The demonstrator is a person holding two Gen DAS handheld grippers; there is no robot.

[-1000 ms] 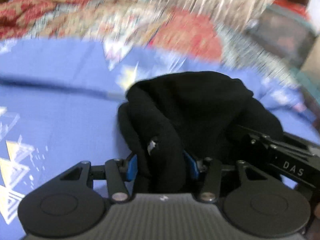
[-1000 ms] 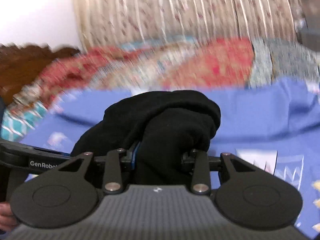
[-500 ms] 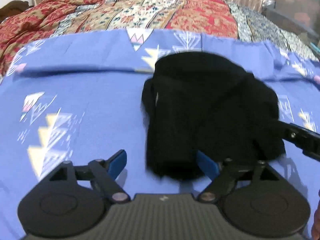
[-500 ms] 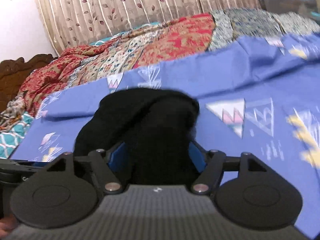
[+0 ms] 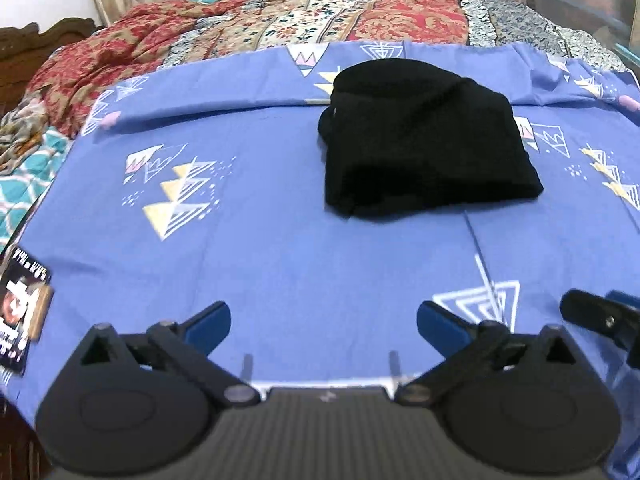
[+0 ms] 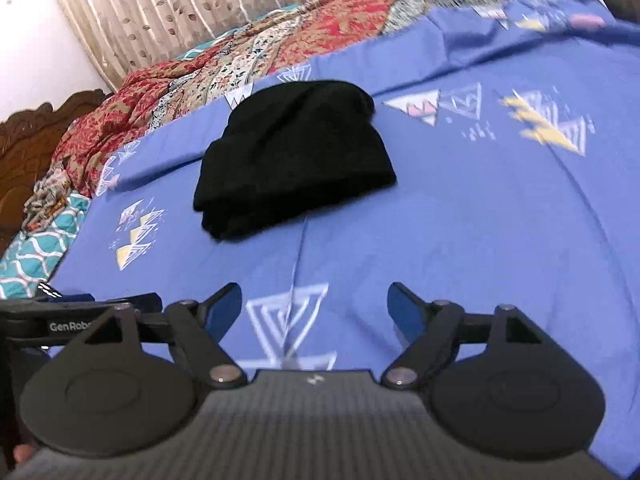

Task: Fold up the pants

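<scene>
Both grippers backed away from black pants [image 5: 424, 140], which a second ago sat pinched between their fingers. Pants folded into compact bundle, resting on blue sheet [image 5: 280, 264]. Left gripper [image 5: 324, 322] near side of pants, well apart, jaws just spread wide, nothing between. Right gripper [image 6: 314, 308] likewise: jaws just spread, empty. Patterned red quilt [image 5: 280, 28] beyond pants.

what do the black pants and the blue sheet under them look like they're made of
Black pants: probably a thick, soft knit or fleece; matte, no sheen, bulky rounded folds. Blue sheet: looks like thin woven cotton or a blend; smooth, flat, printed triangles, one sharp crease. Neither fibre can be confirmed by sight.
</scene>
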